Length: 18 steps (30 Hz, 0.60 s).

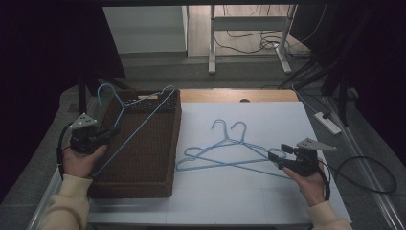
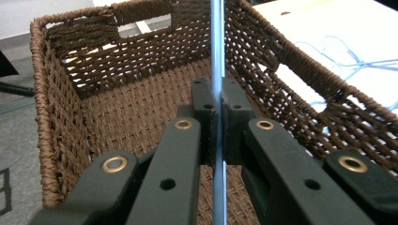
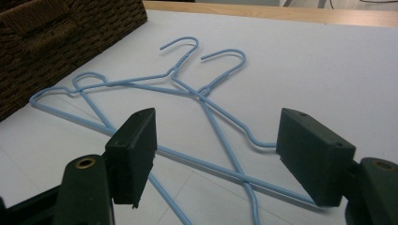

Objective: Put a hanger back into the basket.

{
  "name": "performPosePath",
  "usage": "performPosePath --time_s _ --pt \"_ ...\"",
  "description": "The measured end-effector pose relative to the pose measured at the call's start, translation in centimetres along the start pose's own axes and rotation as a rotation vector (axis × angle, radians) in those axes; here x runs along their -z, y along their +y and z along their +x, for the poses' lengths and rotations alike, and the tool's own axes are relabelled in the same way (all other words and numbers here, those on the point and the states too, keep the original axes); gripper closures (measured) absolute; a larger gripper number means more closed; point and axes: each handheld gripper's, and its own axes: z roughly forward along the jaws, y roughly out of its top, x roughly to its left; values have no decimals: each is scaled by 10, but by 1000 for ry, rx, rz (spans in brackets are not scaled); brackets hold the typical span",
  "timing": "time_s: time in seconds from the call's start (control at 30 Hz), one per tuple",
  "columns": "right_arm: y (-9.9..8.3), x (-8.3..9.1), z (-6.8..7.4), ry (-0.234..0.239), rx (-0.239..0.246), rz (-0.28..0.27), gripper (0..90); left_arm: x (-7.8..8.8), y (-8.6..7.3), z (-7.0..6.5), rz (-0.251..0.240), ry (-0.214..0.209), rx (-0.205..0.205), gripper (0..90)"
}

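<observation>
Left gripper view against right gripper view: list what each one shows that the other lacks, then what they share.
The left gripper view alone shows the left gripper shut on a blue hanger whose wire runs upright between its pads, and the inside of the woven basket with its handle cutout.

The right gripper view alone shows the right gripper open above the white table, with wire of the two crossed hangers between its jaws, untouched.

Both show the basket and the two hangers lying on the table.

Dim room with dark edges, pale table brightly lit, gripper views slightly soft
</observation>
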Motion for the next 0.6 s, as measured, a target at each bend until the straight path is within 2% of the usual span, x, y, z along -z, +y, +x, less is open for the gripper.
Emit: performPosePath --time_s 0.47,0.6 --pt "-1 0 0 -4 -6 5 299 -15 -4 2 43 24 -13 868" --pt "-1 -1 0 -4 -6 9 300 -24 -7 2 84 15 -19 868"
